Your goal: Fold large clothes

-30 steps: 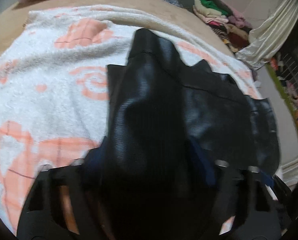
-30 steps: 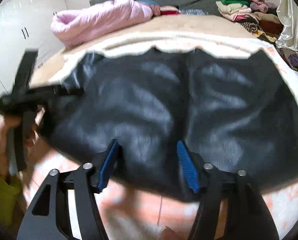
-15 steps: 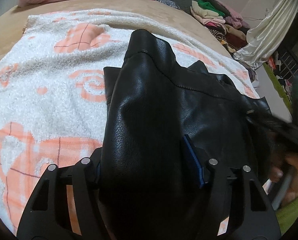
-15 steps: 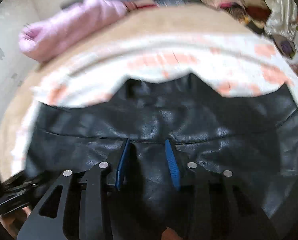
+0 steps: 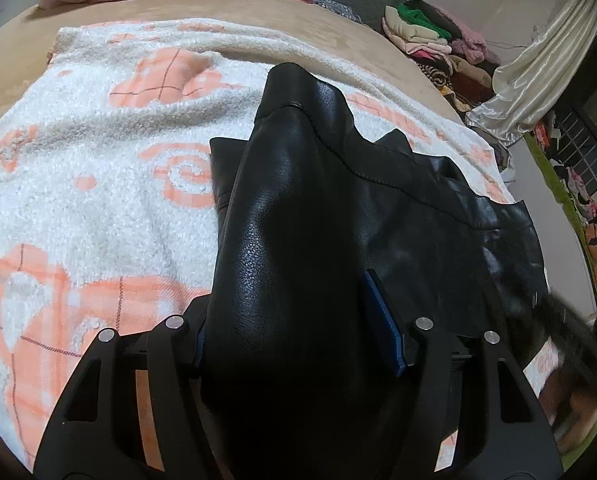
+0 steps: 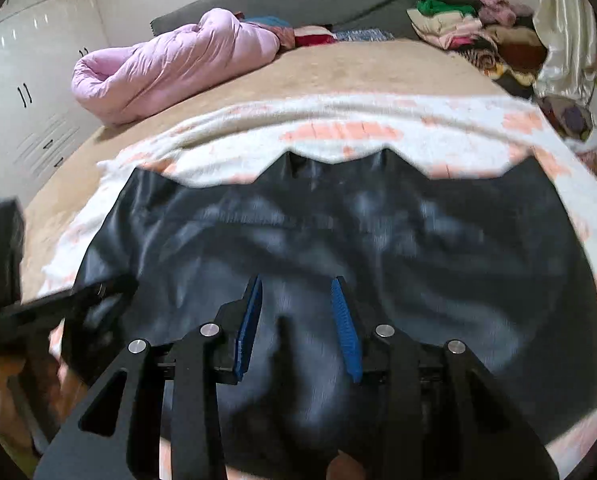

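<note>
Tan-covered bed (image 6: 338, 76) fills the space ahead of both claws, with a white fleecy blanket patterned in orange (image 5: 98, 208) spread over it. On that blanket lies the black leather garment (image 6: 378, 248), opened out wide directly under and in front of the right claw (image 6: 298, 320), its notched far edge turned toward the head of the bed.

One part of the garment (image 5: 290, 240) is drawn up in a thick, rounded fold that runs from the blanket into the left claw (image 5: 298, 328). The leather bulges out between the blue pads (image 5: 382, 320), and both pads appear to press on the fold, so this claw is gripping the garment.

Over the middle of the garment, the right claw's jaws have just been closing. They now stand part-way apart; motion blur hides whether the blue pads (image 6: 344, 328) pinch any leather, so I cannot tell whether it grips.

Far beyond both claws, a rolled pink quilt (image 6: 170, 64) lies against a grey headboard cushion (image 6: 298, 0). To the far right of them is a heap of folded clothes (image 6: 478, 32) beside a cream satin curtain (image 6: 562, 28).
</note>
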A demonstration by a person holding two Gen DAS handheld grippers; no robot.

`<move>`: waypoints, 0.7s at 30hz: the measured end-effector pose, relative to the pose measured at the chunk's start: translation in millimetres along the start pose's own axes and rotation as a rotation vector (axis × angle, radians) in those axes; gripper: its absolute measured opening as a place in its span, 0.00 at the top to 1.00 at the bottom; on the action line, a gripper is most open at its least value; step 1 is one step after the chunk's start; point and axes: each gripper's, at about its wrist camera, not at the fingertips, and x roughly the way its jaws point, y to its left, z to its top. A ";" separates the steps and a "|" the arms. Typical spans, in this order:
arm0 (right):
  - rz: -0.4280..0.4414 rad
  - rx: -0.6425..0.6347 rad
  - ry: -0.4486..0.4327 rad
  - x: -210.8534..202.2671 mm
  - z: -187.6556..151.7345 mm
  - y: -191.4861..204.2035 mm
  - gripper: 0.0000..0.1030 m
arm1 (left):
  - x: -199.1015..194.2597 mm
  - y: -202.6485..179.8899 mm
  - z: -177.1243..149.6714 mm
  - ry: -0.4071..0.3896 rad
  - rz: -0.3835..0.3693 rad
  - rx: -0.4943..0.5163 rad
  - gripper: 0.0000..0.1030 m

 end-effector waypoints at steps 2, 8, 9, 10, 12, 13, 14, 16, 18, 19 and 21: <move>0.023 0.040 0.045 2.6 -16.4 -3.0 0.66 | -0.4 -0.5 0.4 -0.002 0.003 0.000 0.47; -0.014 -0.043 0.059 14.9 -36.6 8.4 0.64 | -3.1 -0.2 3.6 -0.012 0.018 0.006 0.47; -0.013 -0.072 0.040 8.4 -35.6 15.0 0.60 | -5.2 1.7 5.2 -0.019 0.022 0.001 0.47; 0.025 -0.109 0.007 -2.0 -36.6 25.0 0.50 | -7.7 3.7 6.8 -0.029 0.027 -0.004 0.47; 0.089 -0.207 -0.061 -20.4 -41.5 49.3 0.35 | -15.7 10.3 12.4 -0.059 0.045 -0.014 0.46; 0.106 -0.296 -0.083 -27.4 -47.6 69.2 0.29 | -19.5 15.5 15.4 -0.068 0.046 -0.028 0.46; 0.114 -0.365 -0.091 -30.2 -53.5 84.1 0.28 | -21.8 19.4 17.1 -0.071 0.042 -0.042 0.46; 0.140 -0.515 -0.093 -30.6 -68.7 117.1 0.26 | -24.7 26.7 19.3 -0.074 0.034 -0.069 0.45; 0.125 -0.622 -0.081 -24.6 -80.7 138.7 0.21 | -26.4 31.7 20.2 -0.073 0.032 -0.086 0.41; 0.099 -0.678 -0.076 -18.7 -86.7 151.1 0.20 | -27.1 32.9 20.6 -0.074 0.033 -0.089 0.41; 0.054 -0.774 -0.070 -9.9 -99.3 169.0 0.20 | -28.1 33.3 21.2 -0.077 0.033 -0.091 0.40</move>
